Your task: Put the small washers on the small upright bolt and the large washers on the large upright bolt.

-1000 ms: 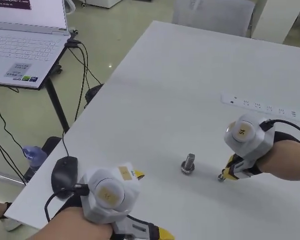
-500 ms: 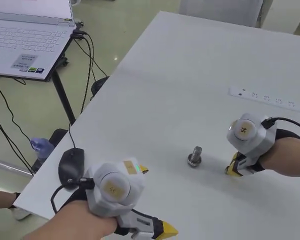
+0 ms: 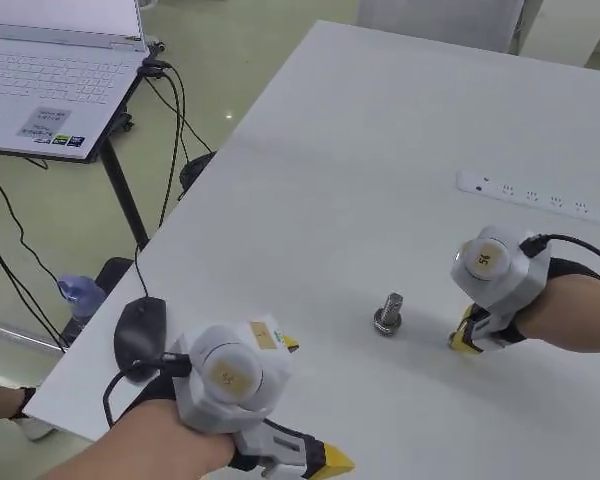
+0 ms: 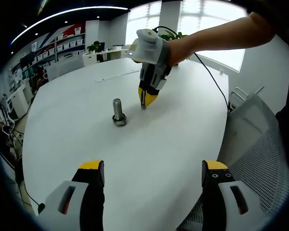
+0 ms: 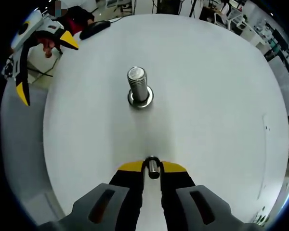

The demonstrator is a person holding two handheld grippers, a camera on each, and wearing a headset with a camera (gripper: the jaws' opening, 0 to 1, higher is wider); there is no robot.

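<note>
The large upright bolt (image 3: 388,312) stood just right of centre in the head view, long axis vertical, threaded end up and its wider foot flat on the white table (image 3: 380,150). Right of it, the right gripper (image 3: 465,343) pointed down at the tabletop. Its jaws were nearly closed, pinching the small bolt (image 5: 153,167), whose shaft ran in line with the jaws. In the left gripper view that bolt looked upright too, its lower end at the table surface.

Against the frame half a second back, both bolts and the right gripper sat where they were, and only the camera had drifted a touch.

At the lower left of the head view, the left gripper (image 3: 313,402) hovered with its jaws spread wide and holding nothing.

A power strip (image 3: 535,195) lay at the upper right, and a mouse (image 3: 140,335) sat at the table's left edge. A laptop (image 3: 50,60) stood on a stand at the upper left. Nothing lay between the two bolts.
</note>
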